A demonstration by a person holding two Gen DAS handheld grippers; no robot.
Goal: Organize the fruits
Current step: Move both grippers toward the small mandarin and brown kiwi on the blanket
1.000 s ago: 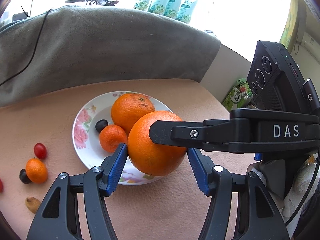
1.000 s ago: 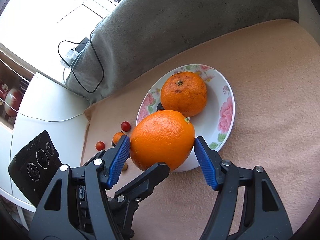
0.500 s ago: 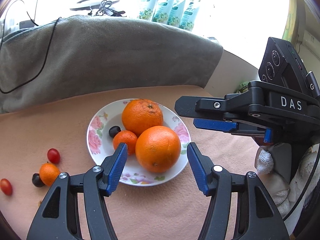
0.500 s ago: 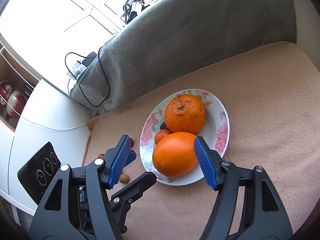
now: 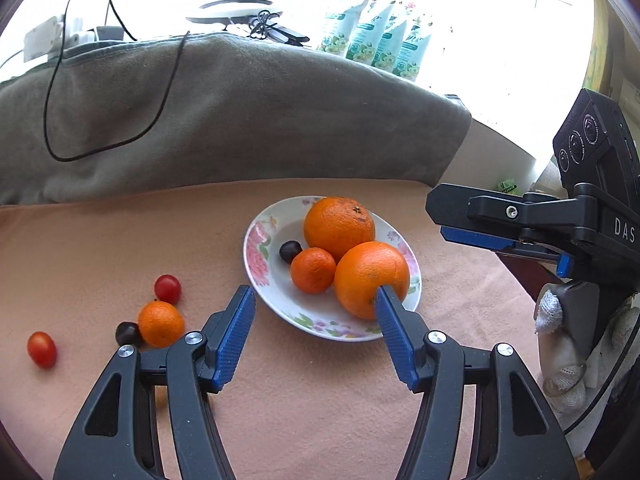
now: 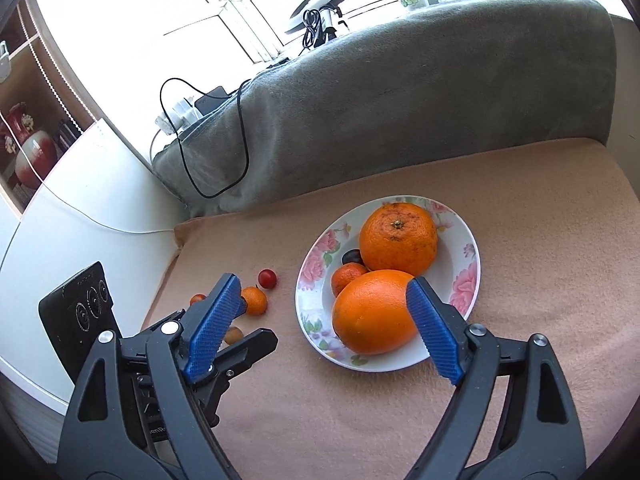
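Observation:
A flowered white plate on the peach cloth holds two big oranges, a small mandarin and a dark round fruit. Left of the plate lie a mandarin, two cherry tomatoes and another dark fruit. My left gripper is open and empty, short of the plate. My right gripper hovers above the plate's near side, its jaws opening, with nothing pressed between them; the front orange lies on the plate below.
A grey blanket with a black cable rises behind the cloth. Bottles stand on the bright sill. A white cabinet borders the cloth's left edge. A small yellowish fruit lies near the left gripper's finger.
The right gripper released the big orange, which now rests on the plate, then lifted back with wider jaws. The left gripper drew back, away from the plate.

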